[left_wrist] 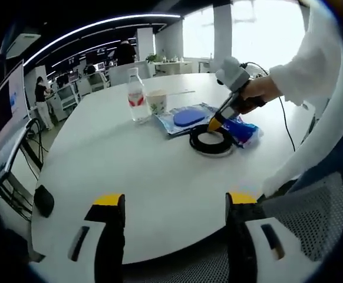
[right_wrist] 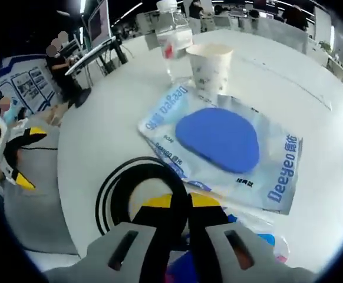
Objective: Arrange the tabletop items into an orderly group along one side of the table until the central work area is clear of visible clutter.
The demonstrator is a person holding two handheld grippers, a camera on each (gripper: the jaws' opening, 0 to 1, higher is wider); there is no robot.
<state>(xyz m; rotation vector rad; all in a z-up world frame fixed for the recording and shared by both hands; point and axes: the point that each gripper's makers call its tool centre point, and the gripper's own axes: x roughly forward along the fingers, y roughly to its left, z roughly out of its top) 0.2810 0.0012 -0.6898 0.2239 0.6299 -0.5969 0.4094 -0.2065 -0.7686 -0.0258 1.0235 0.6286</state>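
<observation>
Left gripper (left_wrist: 174,203) hangs at the near edge of the white table (left_wrist: 124,177), jaws spread wide, nothing between the yellow-tipped fingers; a grey mesh chair back (left_wrist: 304,227) sits just beside it, partly cut off. Landmark: the black ring (right_wrist: 127,188), a coiled band flat on the table. Right gripper (right_wrist: 180,203) has its jaws nearly together over the ring's near rim; whether they pinch the ring or merely touch it cannot be told, since the fingers cover the contact. In the left gripper view the same tool (left_wrist: 215,124) meets the ring (left_wrist: 211,140) from the far right side, held by a hand (left_wrist: 260,91) in a white sleeve. Just beside the ring, under the right gripper, a blue wrapper (right_wrist: 260,242) is mostly hidden; print unreadable. Beyond the ring lies a clear plastic packet (right_wrist: 277,171) with blue lettering, one corner overlapping the ring's edge, and a blue oval pad (right_wrist: 218,137) resting on it. Farther past the ring, a paper cup (right_wrist: 210,66) stands upright at the packet's far edge, and a water bottle (right_wrist: 172,35) with a red label stands just beside the cup, its top cut off. Well left of the ring, at the table's rim, a dark mouse-like object (left_wrist: 43,200), hard to make out. Beyond: monitor (left_wrist: 6,103), office desks, ceiling light strips, bright windows.
</observation>
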